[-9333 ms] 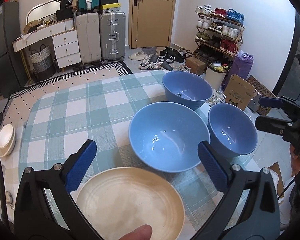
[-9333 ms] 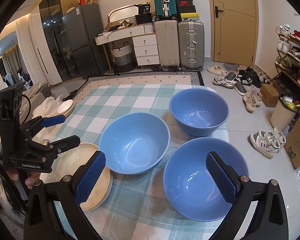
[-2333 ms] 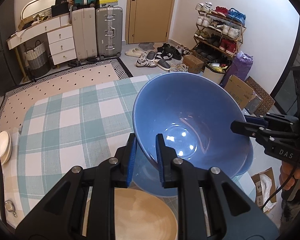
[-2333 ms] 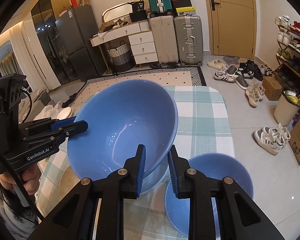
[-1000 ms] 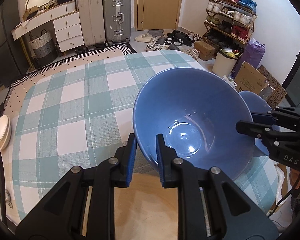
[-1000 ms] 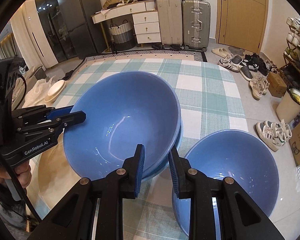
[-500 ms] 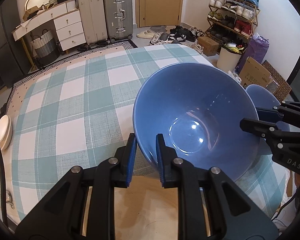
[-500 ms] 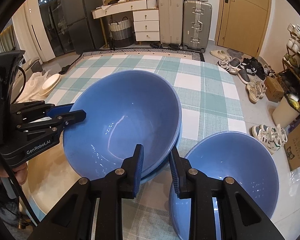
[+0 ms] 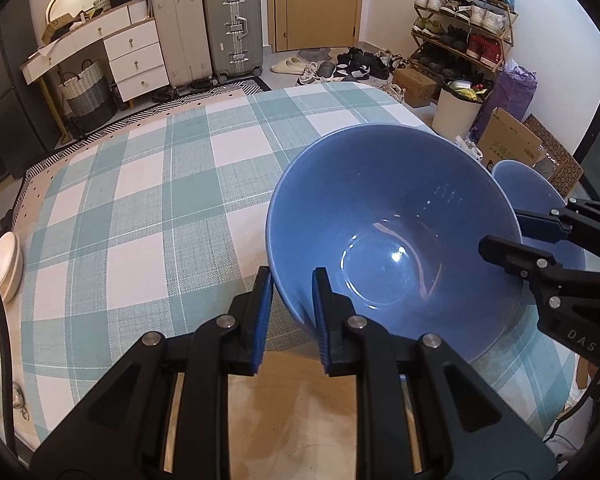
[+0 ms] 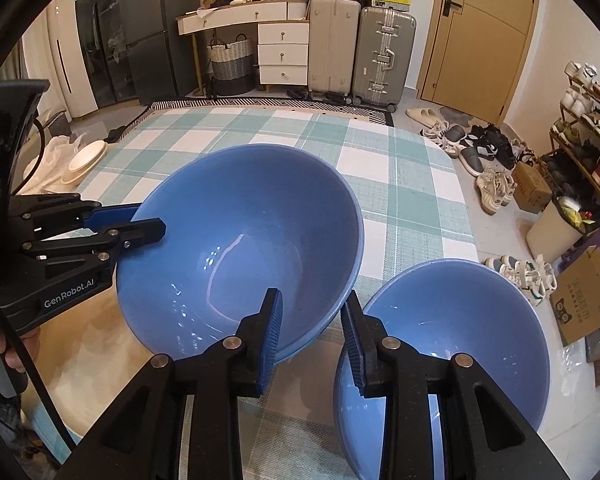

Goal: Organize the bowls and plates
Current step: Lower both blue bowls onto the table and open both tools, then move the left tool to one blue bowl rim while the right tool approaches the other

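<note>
**Desk:** What's changing?

**Photographer:** The left tongs (image 9: 290, 292) are clamped on the big blue bowl (image 9: 392, 232) at frame centre. The right tongs (image 10: 310, 312) are opening, with the bowl's rim between them. It looks like a release onto the checked surface (image 9: 140, 200).

**Desk:** Contents?

**Photographer:** It's empty and seems nested in another bowl. The second blue bowl (image 10: 460, 320), lower right, is also empty.

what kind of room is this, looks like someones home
Most likely a lived-in apartment, a dining spot by the entry: a table with a checked tablecloth, a loaded shoe rack beside the door, and suitcases parked against the wall.
</note>
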### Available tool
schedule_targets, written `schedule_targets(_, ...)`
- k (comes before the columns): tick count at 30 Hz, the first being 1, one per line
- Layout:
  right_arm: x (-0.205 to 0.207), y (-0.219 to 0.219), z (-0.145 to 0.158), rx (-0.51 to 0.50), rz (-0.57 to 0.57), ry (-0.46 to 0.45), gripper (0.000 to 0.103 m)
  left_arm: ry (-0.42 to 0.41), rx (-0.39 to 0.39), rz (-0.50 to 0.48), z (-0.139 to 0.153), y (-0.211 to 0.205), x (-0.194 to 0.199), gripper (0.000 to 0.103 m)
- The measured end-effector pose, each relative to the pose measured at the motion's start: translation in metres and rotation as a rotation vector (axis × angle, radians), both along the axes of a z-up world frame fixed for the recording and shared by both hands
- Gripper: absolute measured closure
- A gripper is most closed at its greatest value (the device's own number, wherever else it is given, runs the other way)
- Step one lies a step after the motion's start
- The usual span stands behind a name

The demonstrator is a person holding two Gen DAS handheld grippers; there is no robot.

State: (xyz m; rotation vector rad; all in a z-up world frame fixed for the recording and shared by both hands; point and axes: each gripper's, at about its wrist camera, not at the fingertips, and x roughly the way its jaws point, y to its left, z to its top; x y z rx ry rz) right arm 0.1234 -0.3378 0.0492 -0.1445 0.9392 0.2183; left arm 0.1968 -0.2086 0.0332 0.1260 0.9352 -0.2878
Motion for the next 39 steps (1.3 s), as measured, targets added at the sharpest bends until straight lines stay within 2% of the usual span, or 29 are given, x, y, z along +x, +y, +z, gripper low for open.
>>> schedule_targets(6,-0.004,0.004,0.000,-0.048,-0.022,-0.034,0.072,0.001,-0.006,-0.008,-0.001,0.003,-0.001,0.086)
schedule_targets(11,-0.006,0.010,0.000,-0.095,-0.019,-0.059,0.067,0.003,-0.019,-0.018,0.001,0.006,-0.003,0.080)
schedule_targets(12,-0.006,0.010,0.001,-0.092,-0.016,-0.064,0.063,0.003,-0.022,-0.018,0.001,0.006,-0.004,0.074)
schedule_targets(14,-0.007,0.009,0.004,-0.082,-0.016,-0.076,0.054,-0.005,-0.031,-0.013,0.003,0.009,-0.005,0.069)
schedule_targets(17,-0.010,0.005,0.009,-0.044,-0.026,-0.085,0.048,-0.005,-0.052,-0.009,0.007,0.012,-0.007,0.059)
schedule_targets(20,-0.012,-0.004,0.014,0.013,-0.050,-0.089,0.024,-0.009,-0.077,-0.010,0.013,0.016,-0.012,0.044)
schedule_targets(22,-0.015,-0.009,0.019,0.047,-0.060,-0.098,0.020,-0.022,-0.077,-0.004,0.017,0.016,-0.016,0.028)
schedule_targets(25,-0.019,-0.011,0.023,0.049,-0.066,-0.102,0.017,-0.040,-0.075,-0.007,0.023,0.014,-0.025,0.027)
schedule_targets(27,-0.023,-0.014,0.027,0.055,-0.079,-0.113,0.009,-0.048,-0.086,-0.017,0.027,0.011,-0.032,0.025)
schedule_targets(30,-0.032,-0.021,0.034,0.083,-0.096,-0.141,0.003,-0.047,-0.112,-0.029,0.032,0.007,-0.041,0.023)
schedule_targets(39,-0.066,-0.053,0.050,0.113,-0.148,-0.194,0.001,-0.032,-0.140,-0.084,0.035,-0.024,-0.062,0.022)
